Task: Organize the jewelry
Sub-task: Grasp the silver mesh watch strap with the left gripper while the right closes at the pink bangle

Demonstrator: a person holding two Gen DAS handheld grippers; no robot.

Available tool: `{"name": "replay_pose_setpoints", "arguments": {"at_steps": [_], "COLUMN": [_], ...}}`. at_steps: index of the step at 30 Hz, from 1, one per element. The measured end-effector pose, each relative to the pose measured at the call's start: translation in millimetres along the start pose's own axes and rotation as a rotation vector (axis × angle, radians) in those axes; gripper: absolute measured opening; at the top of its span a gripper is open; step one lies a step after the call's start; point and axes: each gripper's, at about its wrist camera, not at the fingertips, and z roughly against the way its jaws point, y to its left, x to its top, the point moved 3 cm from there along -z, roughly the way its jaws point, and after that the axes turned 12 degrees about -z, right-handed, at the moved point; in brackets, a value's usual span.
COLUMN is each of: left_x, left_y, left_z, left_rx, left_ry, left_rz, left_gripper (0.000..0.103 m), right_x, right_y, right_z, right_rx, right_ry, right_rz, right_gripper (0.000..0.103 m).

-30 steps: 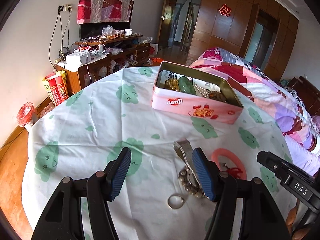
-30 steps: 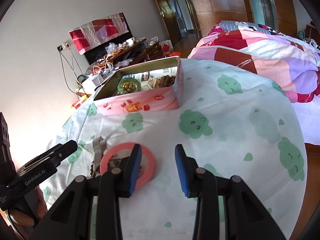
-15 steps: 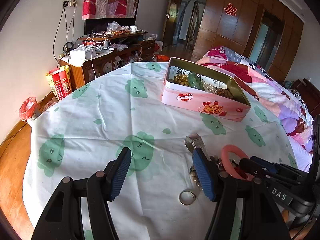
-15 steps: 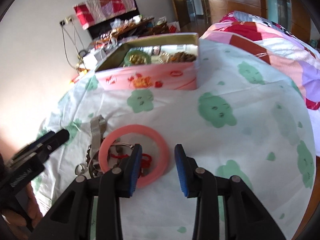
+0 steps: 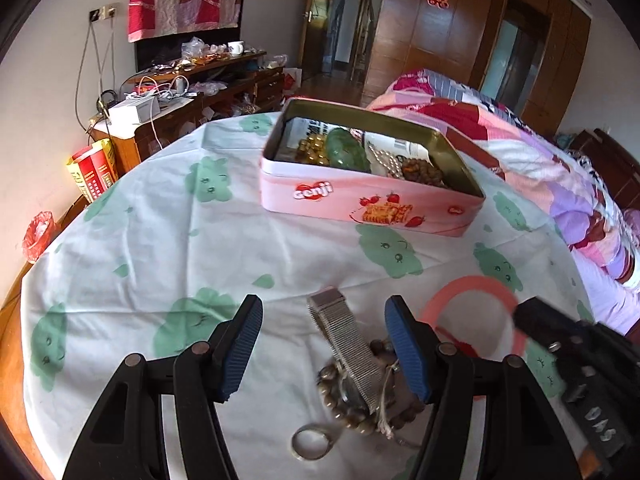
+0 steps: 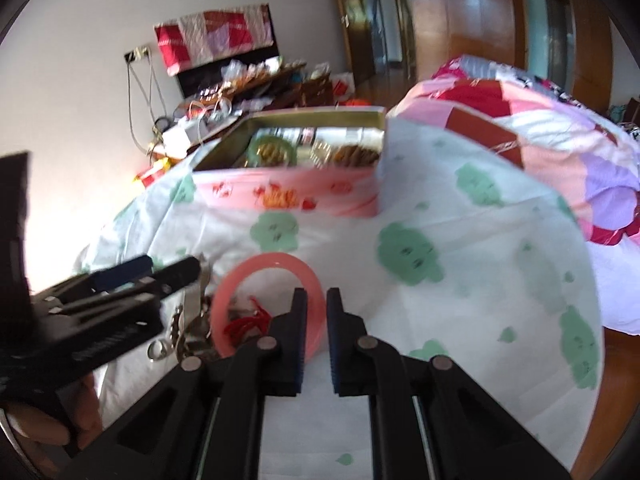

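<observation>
Pink and smooth, the bangle (image 6: 276, 264) lies flat on the cloud-printed cloth (image 5: 160, 240); my right gripper (image 6: 316, 300) has its jaws nearly together on the ring's near rim. My left gripper (image 5: 324, 320) hangs wide open and empty over a ribbed metal watch band (image 5: 346, 340), a bead bracelet (image 5: 352, 412) and a metal ring (image 5: 312, 442). Beyond stands the pink biscuit tin (image 5: 360, 200), lidless, holding beads and a green bangle (image 5: 346, 154).

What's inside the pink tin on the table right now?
In the pink tin: golden beads, a green bangle, a pale bead string and brown beads on printed paper. The near wall hides the tin's front floor.
</observation>
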Motion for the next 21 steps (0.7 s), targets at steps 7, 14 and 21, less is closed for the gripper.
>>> {"name": "replay_pose_setpoints", "arguments": {"at_steps": [7,14,21], "left_x": [2,0,6], "left_y": [-6,-1,2], "left_z": [-12,-15,8], "left_rx": [-0.012,-0.05,-0.101], "left_ry": [0.05,0.058,-0.071], "left_rz": [-0.016,0.03,0.059], "left_gripper": [0.038,0.021,0.015], "right_x": [13,11,10], "right_y": [-6,-10,-14], "right_z": [8,4,5], "right_rx": [-0.027,-0.009,-0.007], "right_ry": [-0.053,-0.03,-0.027], "right_rz": [-0.012,-0.033,-0.056], "right_gripper": [0.009,0.009,0.009]}}
